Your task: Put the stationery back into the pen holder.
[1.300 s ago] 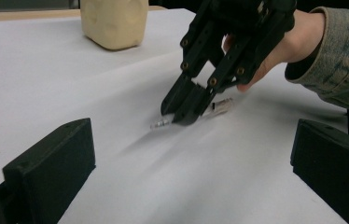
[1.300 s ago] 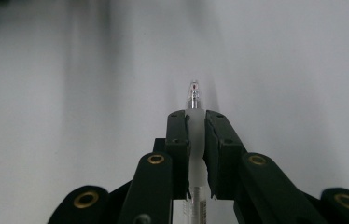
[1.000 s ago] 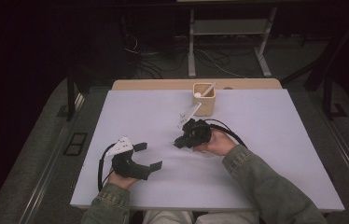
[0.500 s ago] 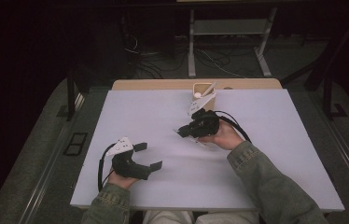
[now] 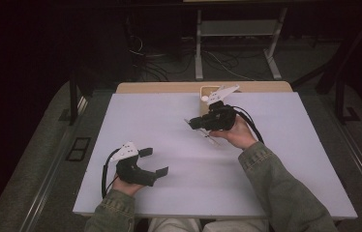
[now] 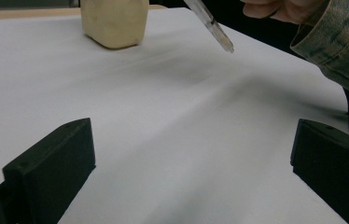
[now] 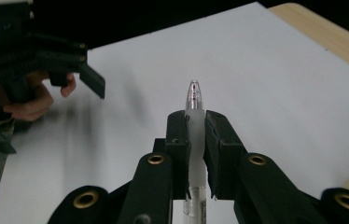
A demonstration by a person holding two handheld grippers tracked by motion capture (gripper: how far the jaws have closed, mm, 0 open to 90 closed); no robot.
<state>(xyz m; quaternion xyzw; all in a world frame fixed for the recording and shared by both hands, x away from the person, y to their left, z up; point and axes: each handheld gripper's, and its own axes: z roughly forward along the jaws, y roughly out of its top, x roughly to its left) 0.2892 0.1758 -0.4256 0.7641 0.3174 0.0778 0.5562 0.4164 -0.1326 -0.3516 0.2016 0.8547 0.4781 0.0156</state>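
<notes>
I am working two hand-held grippers over a white table [image 5: 285, 159]. My right gripper [image 7: 195, 122] is clamped on a clear plastic pen [image 7: 193, 100], lifted off the table surface, with a cream cup [image 5: 208, 92] standing just behind it at the far edge. The jaws pinch the pen partway along its barrel, with the tip poking out past them and the rest running back underneath. I judge the pen light and stiff, but smooth and round, so it could twist or slide in the grip; holding near the middle looks safest. My left gripper [image 5: 156, 162] rests near the front left of the table, jaws spread wide with nothing between them. From its own view the pen's end [image 6: 214, 30] hangs above the table beside the cup [image 6: 113, 21].
</notes>
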